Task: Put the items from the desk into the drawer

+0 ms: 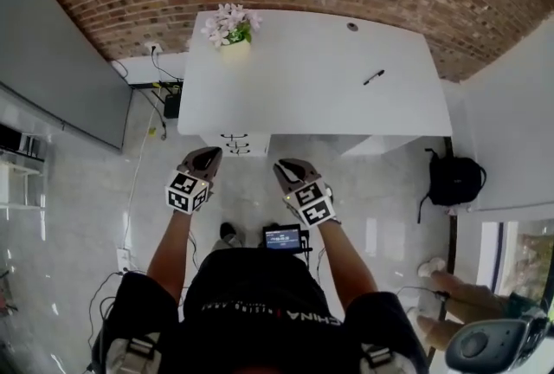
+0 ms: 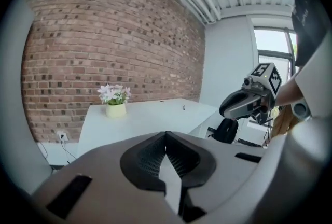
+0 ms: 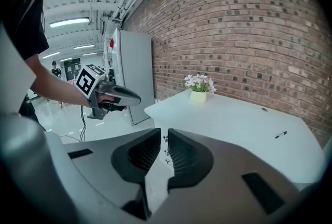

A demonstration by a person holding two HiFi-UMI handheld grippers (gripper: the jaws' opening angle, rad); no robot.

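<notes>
A white desk [image 1: 303,78] stands against the brick wall. On it are a pot of pale flowers [image 1: 232,28] [image 2: 115,101] [image 3: 198,88], a black pen [image 1: 373,77] [image 3: 280,135] and a small dark round item [image 1: 352,26] near the back edge. A white drawer unit [image 1: 235,143] sits under the desk's front left, its drawers closed. My left gripper [image 1: 210,152] [image 2: 166,135] hovers in front of that unit, shut and empty. My right gripper [image 1: 284,164] [image 3: 161,132] hangs beside it, short of the desk edge, its jaws together with only a thin slit and nothing held.
A black backpack [image 1: 454,180] lies on the floor right of the desk. Cables and a power strip [image 1: 164,95] trail at the desk's left. A grey cabinet [image 1: 61,52] lines the left wall. Another person's hand [image 1: 459,294] shows at lower right.
</notes>
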